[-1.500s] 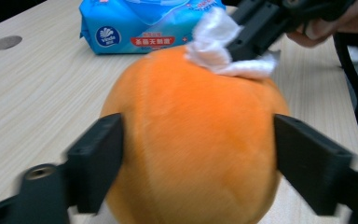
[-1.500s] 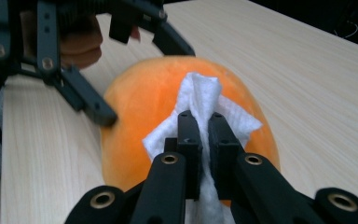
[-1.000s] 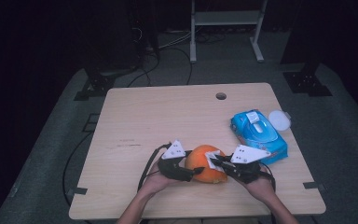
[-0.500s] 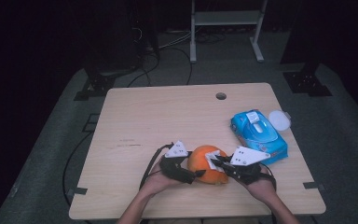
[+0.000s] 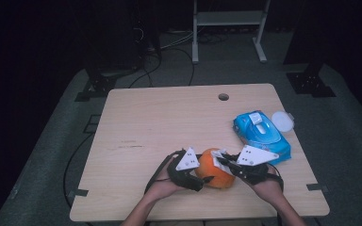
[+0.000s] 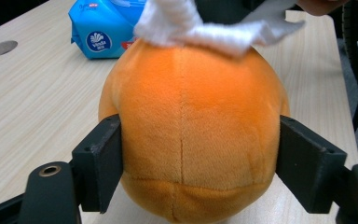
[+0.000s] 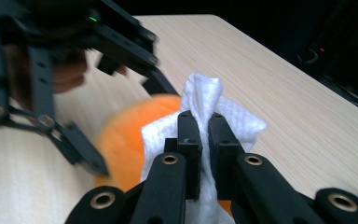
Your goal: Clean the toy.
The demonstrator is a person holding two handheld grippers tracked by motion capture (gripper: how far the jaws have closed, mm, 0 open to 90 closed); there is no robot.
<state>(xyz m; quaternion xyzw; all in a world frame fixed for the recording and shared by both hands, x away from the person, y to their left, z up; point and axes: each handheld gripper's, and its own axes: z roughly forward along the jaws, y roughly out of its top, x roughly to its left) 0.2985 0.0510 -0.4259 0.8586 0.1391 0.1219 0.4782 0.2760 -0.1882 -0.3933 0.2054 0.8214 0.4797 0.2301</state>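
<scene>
An orange plush ball (image 5: pixel 215 169) rests near the table's front edge. My left gripper (image 5: pixel 207 175) reaches in from the left, and its two black pads press on the ball's (image 6: pixel 191 121) sides. Its jaws have just been opening and still hold the ball between them (image 6: pixel 200 158). My right gripper (image 7: pixel 204 121) is shut on a crumpled white wipe (image 7: pixel 205 95). It holds the wipe (image 6: pixel 191 23) against the top of the ball (image 7: pixel 121 135). From above, the right gripper (image 5: pixel 222 161) comes in from the right.
A blue pack of wipes (image 5: pixel 261 134) lies at the right of the wooden table (image 5: pixel 169 122), with a round white lid (image 5: pixel 283 121) beside it. A cable hole (image 5: pixel 223 97) sits near the far edge. Dark floor, cables and stand legs surround the table.
The left gripper has shifted slightly toward the ball and its jaws sit a little wider. The right gripper with the wipe has stayed on top of the ball.
</scene>
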